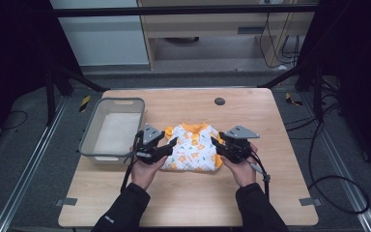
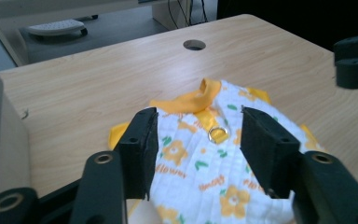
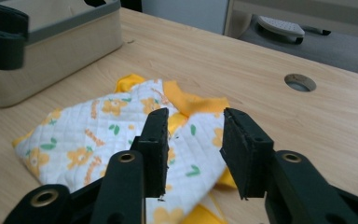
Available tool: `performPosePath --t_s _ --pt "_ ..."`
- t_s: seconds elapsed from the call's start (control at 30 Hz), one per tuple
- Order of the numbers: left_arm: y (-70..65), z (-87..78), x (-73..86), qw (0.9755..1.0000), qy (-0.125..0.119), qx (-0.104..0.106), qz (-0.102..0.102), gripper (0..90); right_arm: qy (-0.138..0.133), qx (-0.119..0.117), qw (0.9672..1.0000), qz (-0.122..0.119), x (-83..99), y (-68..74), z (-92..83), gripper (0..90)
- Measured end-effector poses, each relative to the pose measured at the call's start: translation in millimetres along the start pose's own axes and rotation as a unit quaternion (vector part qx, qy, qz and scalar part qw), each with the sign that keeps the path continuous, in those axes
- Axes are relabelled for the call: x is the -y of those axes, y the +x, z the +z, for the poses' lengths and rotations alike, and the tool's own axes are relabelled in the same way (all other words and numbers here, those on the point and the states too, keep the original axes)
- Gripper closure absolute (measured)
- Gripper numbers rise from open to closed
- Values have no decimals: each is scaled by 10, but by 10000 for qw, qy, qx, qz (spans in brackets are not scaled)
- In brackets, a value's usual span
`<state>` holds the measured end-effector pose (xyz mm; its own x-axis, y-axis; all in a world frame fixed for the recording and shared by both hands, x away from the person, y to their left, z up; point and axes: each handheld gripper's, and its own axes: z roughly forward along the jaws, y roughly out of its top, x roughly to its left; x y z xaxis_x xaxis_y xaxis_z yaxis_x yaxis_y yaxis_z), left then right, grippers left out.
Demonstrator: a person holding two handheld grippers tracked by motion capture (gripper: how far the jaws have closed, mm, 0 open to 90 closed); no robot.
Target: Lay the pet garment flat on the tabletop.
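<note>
A small folded garment, white quilted cloth with orange flowers and an orange collar, lies flat in the middle of the wooden table. My left gripper hovers at its left edge and my right gripper at its right edge, each held in a hand. In the left gripper view the jaws of the left gripper stand apart above the garment, with nothing pressed between them. In the right gripper view the right gripper is also open over the garment, a little above the cloth.
A grey, empty plastic basket stands at the table's left side, close to my left hand. A round cable hole sits near the far edge. Bare wood lies in front of and to the right of the garment.
</note>
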<state>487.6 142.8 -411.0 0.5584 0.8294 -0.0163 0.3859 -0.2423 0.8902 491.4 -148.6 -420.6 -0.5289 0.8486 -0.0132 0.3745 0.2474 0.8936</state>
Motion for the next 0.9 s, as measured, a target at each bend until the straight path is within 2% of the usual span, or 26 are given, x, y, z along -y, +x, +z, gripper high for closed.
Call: performPosePath --t_s 0.1,0.17,0.2,0.33,0.43,0.5,0.57,0.6,0.63,0.73,0.77,0.9 --pt "71 -189 134 9998 151 44 152 400 31 -50 10000 -3 80 -59 -156 551" --pt "83 -227 167 9997 185 59 171 385 50 -90 9999 27 100 -69 -200 533" --pt "104 -318 281 9995 262 122 157 384 72 -157 9998 33 148 -80 -289 520" --pt "122 -384 445 9989 421 125 183 375 137 -305 9994 54 218 -66 -369 507" --pt "139 -360 607 9979 606 84 194 370 276 -457 9986 41 340 -19 -406 497" --pt "148 -316 655 9971 724 88 199 370 289 -532 9982 55 431 -8 -394 495" --pt "151 -293 671 9968 766 77 206 370 445 -603 9971 109 513 -1 -360 495" --pt "163 -237 700 9956 907 112 215 372 499 -602 9969 69 545 1 -341 499" --pt "163 -237 700 9956 907 112 215 375 499 -602 9969 69 545 1 -341 499" --pt "153 -129 745 9918 1147 27 560 383 638 -692 9955 56 627 28 -268 509" --pt "148 -109 751 9909 1206 9 601 384 684 -709 9951 42 642 36 -247 510" --pt "133 -50 772 9897 1276 97 646 395 810 -738 9940 -3 690 56 -166 515"
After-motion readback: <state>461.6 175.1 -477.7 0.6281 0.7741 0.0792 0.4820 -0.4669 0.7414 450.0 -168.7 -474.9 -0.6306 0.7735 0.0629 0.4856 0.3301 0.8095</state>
